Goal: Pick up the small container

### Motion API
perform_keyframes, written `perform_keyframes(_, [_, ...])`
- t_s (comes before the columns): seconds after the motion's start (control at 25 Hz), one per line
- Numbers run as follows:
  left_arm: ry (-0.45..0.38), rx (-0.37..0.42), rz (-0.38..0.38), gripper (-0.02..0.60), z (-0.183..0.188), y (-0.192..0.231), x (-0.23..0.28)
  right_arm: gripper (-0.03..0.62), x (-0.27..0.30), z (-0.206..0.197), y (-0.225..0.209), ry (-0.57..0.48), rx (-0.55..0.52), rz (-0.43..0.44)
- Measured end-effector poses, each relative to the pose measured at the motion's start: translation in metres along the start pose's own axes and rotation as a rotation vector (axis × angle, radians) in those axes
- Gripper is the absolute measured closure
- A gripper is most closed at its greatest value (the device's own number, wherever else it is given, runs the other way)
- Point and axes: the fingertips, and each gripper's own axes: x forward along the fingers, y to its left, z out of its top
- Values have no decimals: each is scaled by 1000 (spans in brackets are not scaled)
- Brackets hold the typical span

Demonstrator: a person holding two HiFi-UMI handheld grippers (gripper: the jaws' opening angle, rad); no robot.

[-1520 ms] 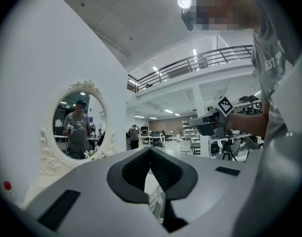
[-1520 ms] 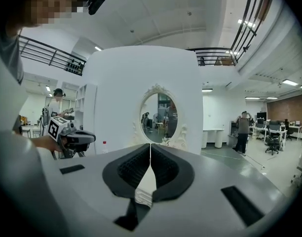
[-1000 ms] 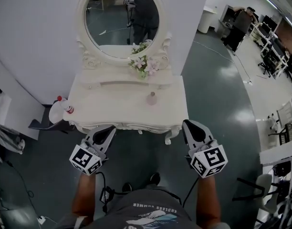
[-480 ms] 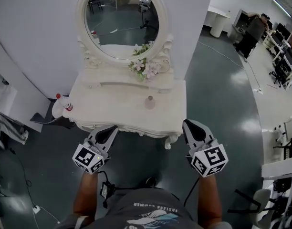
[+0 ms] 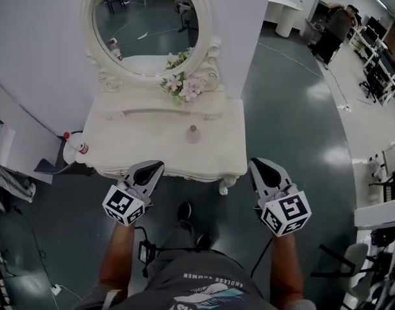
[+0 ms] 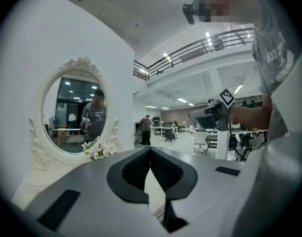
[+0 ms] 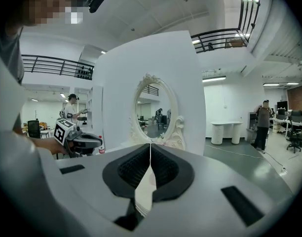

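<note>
The small container (image 5: pixel 193 133), a pale little bottle with a stopper, stands on the white dressing table (image 5: pixel 133 141), right of its middle. My left gripper (image 5: pixel 157 165) hangs at the table's front edge, its jaws shut and empty; they meet at a point in the left gripper view (image 6: pixel 150 149). Off the table's front right corner, over the floor, my right gripper (image 5: pixel 256 164) is also shut with nothing in it (image 7: pixel 150 146). Both grippers are well short of the container. Neither gripper view shows the container.
An oval mirror (image 5: pixel 146 28) in a carved white frame rises at the table's back, with pink flowers (image 5: pixel 181 86) at its foot. A red-capped bottle (image 5: pixel 75 146) stands left of the table. The white wall is behind, with dark green floor and office desks (image 5: pixel 372 63) to the right.
The table has come nearer and shifted left in the head view. Both grippers moved forward towards it; the left one now reaches its front edge. Both stayed shut.
</note>
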Motion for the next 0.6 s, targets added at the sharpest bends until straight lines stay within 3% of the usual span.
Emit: perform_keyframes(0.6, [42,-9,-119,563,-54,57,110,566,16,-19,-32,65,42,-158])
